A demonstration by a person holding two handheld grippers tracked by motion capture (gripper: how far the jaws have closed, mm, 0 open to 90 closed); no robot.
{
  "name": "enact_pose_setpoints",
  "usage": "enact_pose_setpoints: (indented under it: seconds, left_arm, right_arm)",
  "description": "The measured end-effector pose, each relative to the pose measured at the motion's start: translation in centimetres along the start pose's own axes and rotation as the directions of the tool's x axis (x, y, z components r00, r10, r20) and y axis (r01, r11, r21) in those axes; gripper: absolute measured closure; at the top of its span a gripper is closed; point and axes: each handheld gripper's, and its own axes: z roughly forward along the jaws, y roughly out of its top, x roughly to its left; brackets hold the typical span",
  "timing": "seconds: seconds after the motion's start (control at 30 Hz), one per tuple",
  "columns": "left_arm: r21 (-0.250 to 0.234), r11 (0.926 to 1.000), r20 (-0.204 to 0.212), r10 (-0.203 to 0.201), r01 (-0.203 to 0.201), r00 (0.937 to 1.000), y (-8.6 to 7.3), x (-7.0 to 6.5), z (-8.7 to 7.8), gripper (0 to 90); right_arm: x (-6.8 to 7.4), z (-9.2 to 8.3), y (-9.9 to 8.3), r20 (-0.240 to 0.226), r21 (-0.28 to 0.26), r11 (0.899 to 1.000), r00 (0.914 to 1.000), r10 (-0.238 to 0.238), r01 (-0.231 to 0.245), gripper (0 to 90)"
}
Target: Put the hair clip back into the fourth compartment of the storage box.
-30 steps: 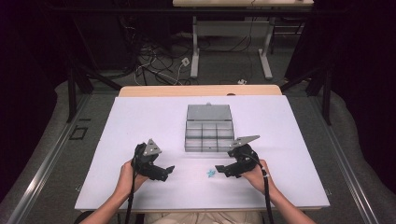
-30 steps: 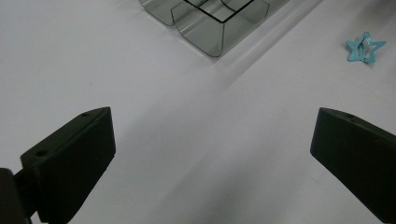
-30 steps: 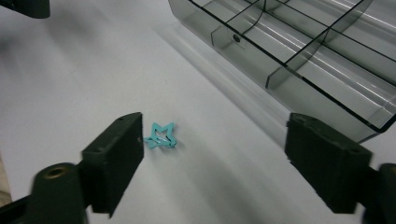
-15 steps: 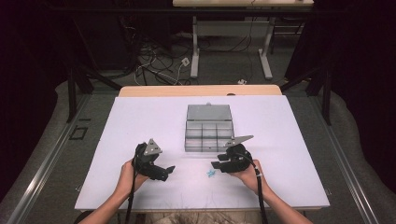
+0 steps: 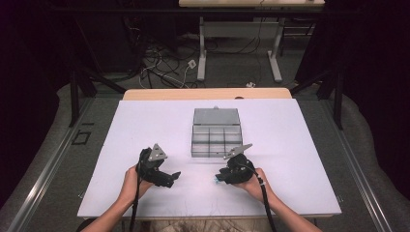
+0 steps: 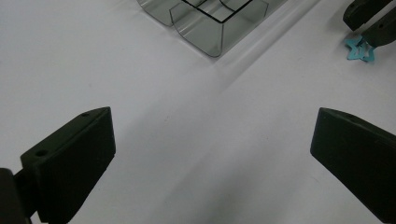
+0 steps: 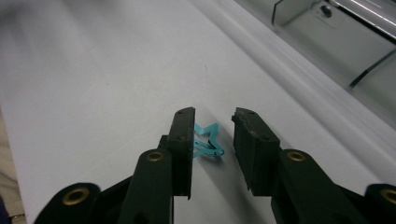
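Observation:
A small teal star-shaped hair clip (image 7: 208,140) lies flat on the white table, in front of the box. My right gripper (image 7: 214,114) is lowered over it and its jaws have just been closing, with the clip between them. The left jaw sits against the star's edge, while a gap still shows on the right jaw's side. In the high view the right gripper (image 5: 222,178) points left at the clip (image 5: 217,180). My left gripper (image 6: 214,114) stands wide open over bare table with nothing between its fingers, left of the clip (image 6: 360,49).
A clear plastic compartment box (image 5: 216,140) stands mid-table with its lid (image 5: 216,116) folded open behind it; its near corner (image 6: 205,28) is close ahead of the left gripper. White tabletop (image 5: 145,130) lies around both hands.
My right gripper has shifted a little to the left and settled lower at the teal clip. The left gripper and the box have stayed where they were.

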Motion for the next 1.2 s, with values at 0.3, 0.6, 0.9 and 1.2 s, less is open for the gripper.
enact_pose_setpoints:
  seconds: [0.3,0.6,0.9,1.2]
  left_arm:
    - [0.013,0.9999,0.012,0.003,-0.003,0.9999,0.1,0.0,0.0,0.0]
    - [0.014,0.9999,0.013,0.0,0.0,0.9999,0.1,0.0,0.0,0.0]
    - [0.0,1.0,0.006,0.0,0.0,1.0,0.0,0.0,0.2,0.0]
    - [-0.005,1.0,0.004,-0.001,0.001,1.0,0.0,0.1,0.0,0.0]
  right_arm:
    - [0.1,0.3,-0.2,-0.002,0.029,0.999,0.9998,-0.022,0.022,74.2]
    - [0.1,0.3,-0.3,-0.029,0.027,0.999,0.9993,-0.023,0.024,82.8]
    - [0.2,-0.3,-0.3,-0.069,-0.001,1.0,0.9976,0.004,-0.004,88.3]
    - [0.5,-1.2,-0.1,-0.045,-0.048,0.999,0.999,0.003,-0.006,88.7]
